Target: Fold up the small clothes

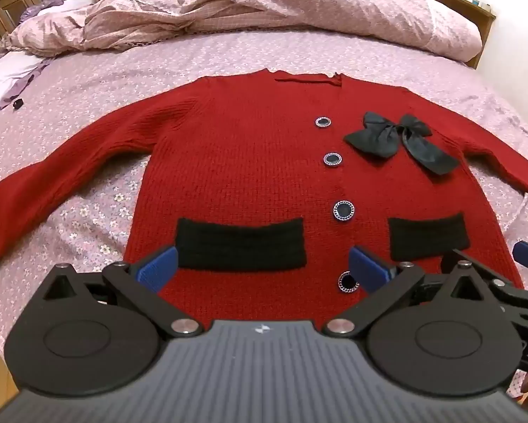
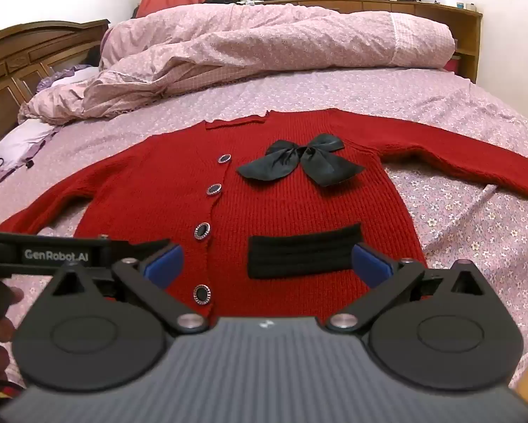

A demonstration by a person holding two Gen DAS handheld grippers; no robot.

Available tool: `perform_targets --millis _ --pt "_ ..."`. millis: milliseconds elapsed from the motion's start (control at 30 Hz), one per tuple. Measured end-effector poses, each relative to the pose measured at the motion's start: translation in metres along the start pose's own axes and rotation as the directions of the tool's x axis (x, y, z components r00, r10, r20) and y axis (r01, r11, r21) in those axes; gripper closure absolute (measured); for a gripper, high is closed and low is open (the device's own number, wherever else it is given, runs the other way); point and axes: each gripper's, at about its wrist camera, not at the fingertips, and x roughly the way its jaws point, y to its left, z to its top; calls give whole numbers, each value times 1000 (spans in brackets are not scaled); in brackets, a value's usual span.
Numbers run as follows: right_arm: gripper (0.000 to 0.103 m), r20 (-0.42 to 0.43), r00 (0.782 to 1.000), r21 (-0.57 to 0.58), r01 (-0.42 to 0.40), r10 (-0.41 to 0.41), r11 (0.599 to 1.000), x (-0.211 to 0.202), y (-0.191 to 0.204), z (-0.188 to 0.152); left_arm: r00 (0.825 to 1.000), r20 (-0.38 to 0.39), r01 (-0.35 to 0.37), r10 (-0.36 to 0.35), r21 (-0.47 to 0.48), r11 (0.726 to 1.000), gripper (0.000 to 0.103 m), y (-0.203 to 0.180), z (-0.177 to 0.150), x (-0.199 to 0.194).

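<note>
Red cardigan [image 1: 249, 176] flat on floral bedsheet [image 1: 87, 81], left tool [image 1: 262, 266] and right tool [image 2: 267, 264] over its hem, both wide open, empty.

Right sleeve [image 2: 475, 155] — cuff beyond frame

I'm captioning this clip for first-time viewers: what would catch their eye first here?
A red knit cardigan lies flat and buttoned, sleeves spread, on the floral purple bedsheet. A black satin bow sits on its chest beside the dark buttons, above black pocket bands. Behind it, a rumpled pink duvet is heaped along the far side.
</note>
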Motion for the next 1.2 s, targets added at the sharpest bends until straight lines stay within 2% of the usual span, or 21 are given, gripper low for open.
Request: perform_targets --millis 1200 --pt "0 -19 1000 2 7 -7 1000 2 0 -1 1000 -12 -14 13 -13 1000 0 5 -2 1"
